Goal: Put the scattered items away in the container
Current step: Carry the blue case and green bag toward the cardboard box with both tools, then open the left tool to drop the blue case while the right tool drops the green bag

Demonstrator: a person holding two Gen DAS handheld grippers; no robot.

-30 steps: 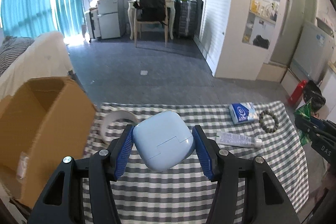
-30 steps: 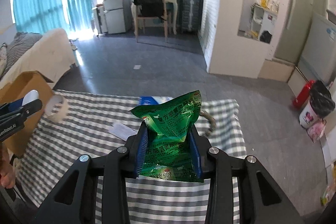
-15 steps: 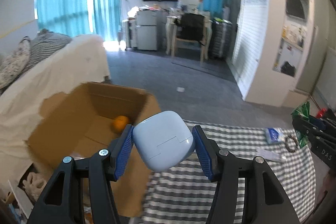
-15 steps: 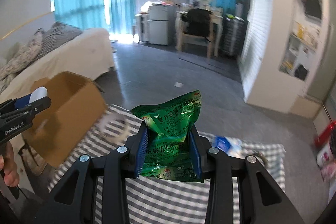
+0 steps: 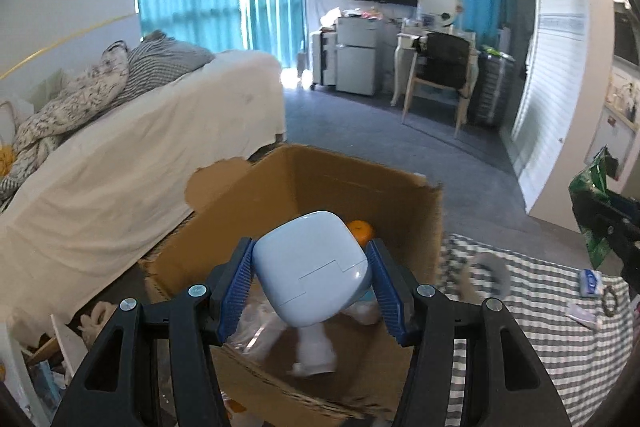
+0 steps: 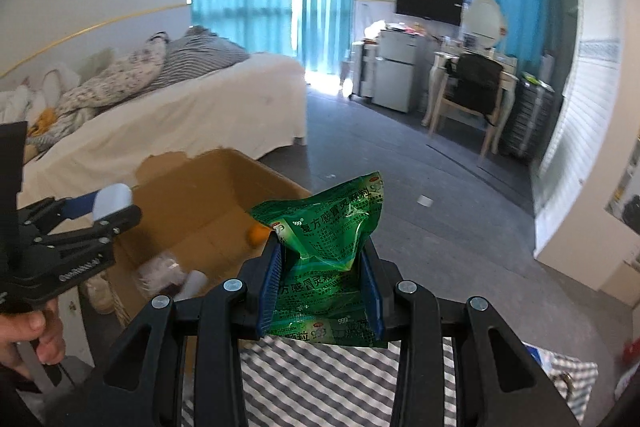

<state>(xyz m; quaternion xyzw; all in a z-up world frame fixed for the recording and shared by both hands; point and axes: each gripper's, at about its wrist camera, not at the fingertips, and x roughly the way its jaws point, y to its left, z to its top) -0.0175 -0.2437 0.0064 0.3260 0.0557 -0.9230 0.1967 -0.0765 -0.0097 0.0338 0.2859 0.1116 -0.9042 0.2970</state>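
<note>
Claws over the carton: my left claw (image 5: 311, 277) is clenched on a pale blue rounded case (image 5: 310, 269), pinched between the blue pads and tilted, hanging above the open mouth of the cardboard box (image 5: 360, 179). Inside the box I see an orange (image 5: 360, 230) against the far wall, just behind the case from this angle, plus clear plastic wrapping and a blurred white item on the box floor that I cannot identify. My right claw (image 6: 322, 285) is clenched on a green foil packet (image 6: 324, 227) printed with white characters; the packet's lower part sits between the pads and its crumpled top stands up above them. From the right wrist view the packet hangs over the near right corner of the box, at the edge of the bench (image 6: 320, 379) with its grey-and-white checked cloth, and a hand (image 6: 28, 339) grips the left claw's handle at lower left. Still on the bench, well apart from both claws: a blurred roll of tape (image 5: 486, 273), a blue-and-white tissue pack (image 5: 590, 282), a bead bracelet (image 5: 610, 299) and a white tube (image 5: 582, 315). A white-covered bed (image 5: 140, 155) stands just beside the box.
</note>
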